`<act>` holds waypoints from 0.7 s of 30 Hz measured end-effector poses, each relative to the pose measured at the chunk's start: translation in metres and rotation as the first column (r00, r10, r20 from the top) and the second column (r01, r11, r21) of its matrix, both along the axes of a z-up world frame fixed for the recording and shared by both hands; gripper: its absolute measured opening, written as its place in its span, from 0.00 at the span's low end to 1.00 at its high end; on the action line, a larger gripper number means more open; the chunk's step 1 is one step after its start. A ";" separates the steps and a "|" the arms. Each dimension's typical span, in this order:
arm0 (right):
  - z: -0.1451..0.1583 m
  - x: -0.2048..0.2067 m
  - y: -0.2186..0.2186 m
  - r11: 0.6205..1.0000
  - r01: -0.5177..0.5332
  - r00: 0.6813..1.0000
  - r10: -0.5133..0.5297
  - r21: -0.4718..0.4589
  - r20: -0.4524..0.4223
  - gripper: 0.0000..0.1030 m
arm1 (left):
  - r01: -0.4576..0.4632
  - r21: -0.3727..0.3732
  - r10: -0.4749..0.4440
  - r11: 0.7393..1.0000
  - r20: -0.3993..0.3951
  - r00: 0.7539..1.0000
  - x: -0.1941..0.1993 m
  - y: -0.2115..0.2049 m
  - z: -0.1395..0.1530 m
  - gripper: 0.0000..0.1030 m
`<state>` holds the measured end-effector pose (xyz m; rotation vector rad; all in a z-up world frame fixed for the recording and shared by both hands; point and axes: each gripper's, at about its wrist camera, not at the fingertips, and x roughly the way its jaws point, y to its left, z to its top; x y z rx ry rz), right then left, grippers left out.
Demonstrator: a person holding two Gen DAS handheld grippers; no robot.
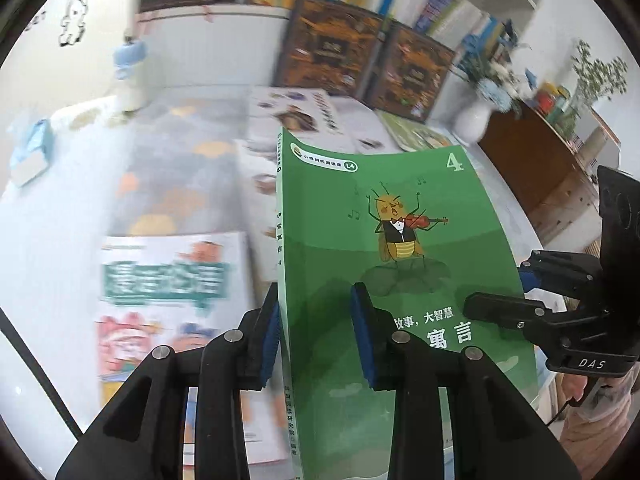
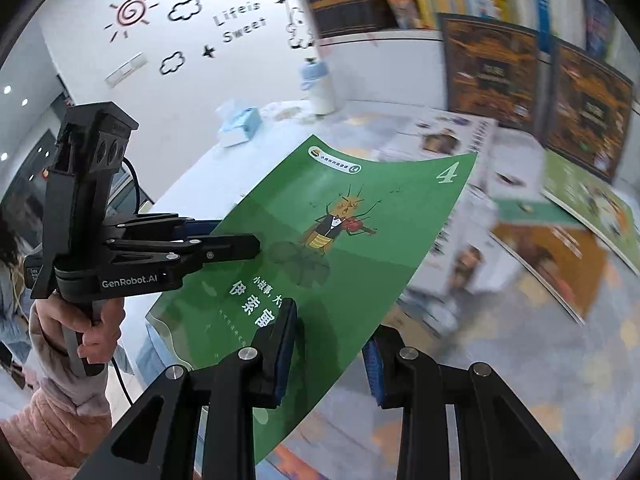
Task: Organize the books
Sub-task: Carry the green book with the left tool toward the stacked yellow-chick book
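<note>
Green book (image 1: 400,264) held off the counter (image 1: 60,264): left gripper (image 1: 316,332) clamped at its spine edge, right gripper (image 2: 332,348) clamped on the opposite edge.

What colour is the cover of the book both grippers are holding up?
Green, with a cartoon insect playing a violin; the green book shows best in the left wrist view.

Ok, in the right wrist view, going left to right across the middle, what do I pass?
left gripper → green book → loose books lying on the table
</note>
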<state>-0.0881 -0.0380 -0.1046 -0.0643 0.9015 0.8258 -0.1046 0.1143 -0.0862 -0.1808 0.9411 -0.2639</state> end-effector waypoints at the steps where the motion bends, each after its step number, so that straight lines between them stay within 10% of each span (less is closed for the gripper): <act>1: 0.000 0.001 0.012 1.000 -0.010 1.000 0.010 0.001 0.002 0.30 | -0.011 0.002 0.011 1.000 0.005 1.000 -0.001 0.013 0.000 0.28; 21: -0.067 0.025 0.166 0.989 -0.146 0.978 0.150 0.034 -0.146 0.30 | -0.136 0.009 0.137 0.991 -0.065 0.989 -0.013 0.147 -0.064 0.28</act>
